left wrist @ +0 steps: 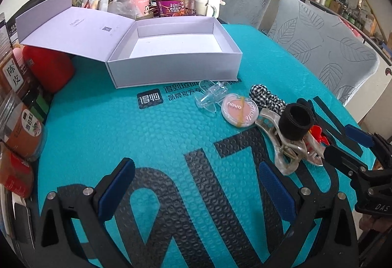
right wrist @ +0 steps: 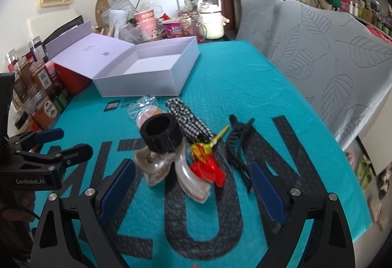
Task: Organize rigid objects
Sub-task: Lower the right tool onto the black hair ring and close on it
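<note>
While the right gripper [right wrist: 191, 194] hangs with its jaws spread wide and nothing pinched, the pearly hair claw [right wrist: 171, 170] lies just beyond its fingertips, between them, a black roll [right wrist: 160, 135] resting on it. Behind the claw stands the open white box [right wrist: 147, 67]. Left of the claw, the left gripper [left wrist: 196, 184] is spread too, empty.

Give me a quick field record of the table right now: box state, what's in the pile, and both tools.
box: open lavender cardboard box, lid folded back, nothing visible inside
surface: teal bubble-textured mat
pile: clear plastic clip, round pink compact, black-and-white checked scrunchie, black fabric band roll atop pearly translucent claw clip, red plastic clip, black claw clip
left tool: open, holding nothing
right tool: open, around the pile's near edge, gripping nothing
</note>
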`<state>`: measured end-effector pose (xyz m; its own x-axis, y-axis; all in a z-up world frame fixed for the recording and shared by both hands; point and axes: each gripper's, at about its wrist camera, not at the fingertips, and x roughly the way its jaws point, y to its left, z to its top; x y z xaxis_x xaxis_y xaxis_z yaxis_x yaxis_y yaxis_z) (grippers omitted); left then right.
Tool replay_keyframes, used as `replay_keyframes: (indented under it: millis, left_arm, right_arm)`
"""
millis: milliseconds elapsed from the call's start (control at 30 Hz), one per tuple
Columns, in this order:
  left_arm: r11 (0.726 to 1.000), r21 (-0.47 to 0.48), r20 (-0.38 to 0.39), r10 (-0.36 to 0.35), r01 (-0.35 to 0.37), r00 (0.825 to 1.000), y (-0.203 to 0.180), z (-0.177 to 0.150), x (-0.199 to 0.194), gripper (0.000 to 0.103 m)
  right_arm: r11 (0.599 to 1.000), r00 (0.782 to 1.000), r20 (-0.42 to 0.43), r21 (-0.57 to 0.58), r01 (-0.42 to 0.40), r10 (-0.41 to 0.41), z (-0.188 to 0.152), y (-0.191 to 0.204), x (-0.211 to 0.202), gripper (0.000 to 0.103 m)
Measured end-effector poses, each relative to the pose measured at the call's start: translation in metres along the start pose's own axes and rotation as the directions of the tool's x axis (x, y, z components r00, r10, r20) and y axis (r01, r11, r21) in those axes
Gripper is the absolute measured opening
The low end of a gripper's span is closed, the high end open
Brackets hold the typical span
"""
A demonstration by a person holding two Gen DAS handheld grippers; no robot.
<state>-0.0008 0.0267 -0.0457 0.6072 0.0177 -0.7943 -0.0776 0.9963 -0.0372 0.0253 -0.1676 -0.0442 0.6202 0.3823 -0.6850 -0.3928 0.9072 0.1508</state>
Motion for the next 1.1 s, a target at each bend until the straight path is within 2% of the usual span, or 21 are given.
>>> replay_keyframes:
  millis: [133,233,333,367,467,567,700,867,1000,1100]
  left_arm:
    - [1.000,-0.013,-0.011,0.000,0.000,1.000,0.009,0.006,0.008,0.103]
    - [0.999,-0.029,-0.023,-0.023,0.022,0.999,0.014,0.010,0.012,0.103]
    - [0.999,-0.028,-0.030,-0.026,0.025,0.999,0.014,0.011,0.015,0.103]
    - [0.999,-0.026,-0.030,-0.026,0.025,0.999,0.013,0.011,0.016,0.103]
    - [0.999,-0.019,-0.036,-0.035,0.034,0.999,0.011,0.011,0.018,0.103]
    - [0.998,-0.015,-0.040,-0.053,0.053,0.998,0.006,0.011,0.018,0.103]
    - [0.995,-0.019,-0.022,-0.097,0.097,0.995,-0.002,0.011,0.011,0.103]
    - [0.985,0.006,-0.005,-0.170,0.170,0.985,-0.025,0.013,0.005,0.103]
    - [0.973,0.001,-0.024,-0.230,0.231,0.973,-0.046,0.016,0.009,0.103]
    - [0.969,0.008,-0.025,-0.245,0.245,0.969,-0.062,0.019,0.011,0.103]
  right_arm:
    - [0.999,0.999,-0.027,-0.024,-0.038,0.038,0.011,0.004,0.016,0.082]
    - [0.996,0.996,-0.050,-0.034,-0.081,0.079,0.017,0.008,0.029,0.076]
    - [0.994,0.994,-0.053,-0.061,-0.095,0.092,0.021,0.015,0.037,0.064]
    - [0.992,0.994,-0.055,-0.074,-0.099,0.095,0.022,0.018,0.040,0.056]
    - [0.990,0.992,-0.076,-0.100,-0.104,0.096,0.024,0.023,0.050,0.047]
    - [0.988,0.992,-0.081,-0.110,-0.104,0.096,0.025,0.022,0.051,0.044]
    - [0.988,0.992,-0.027,-0.091,-0.128,0.126,0.027,0.013,0.036,0.044]
    - [0.994,0.998,0.020,-0.088,-0.063,0.065,0.021,0.000,0.010,0.044]
    - [0.999,1.000,0.016,-0.047,-0.008,0.009,0.012,-0.018,-0.005,0.044]
    - [1.000,1.000,-0.003,-0.005,0.030,-0.030,0.001,-0.033,-0.012,0.044]
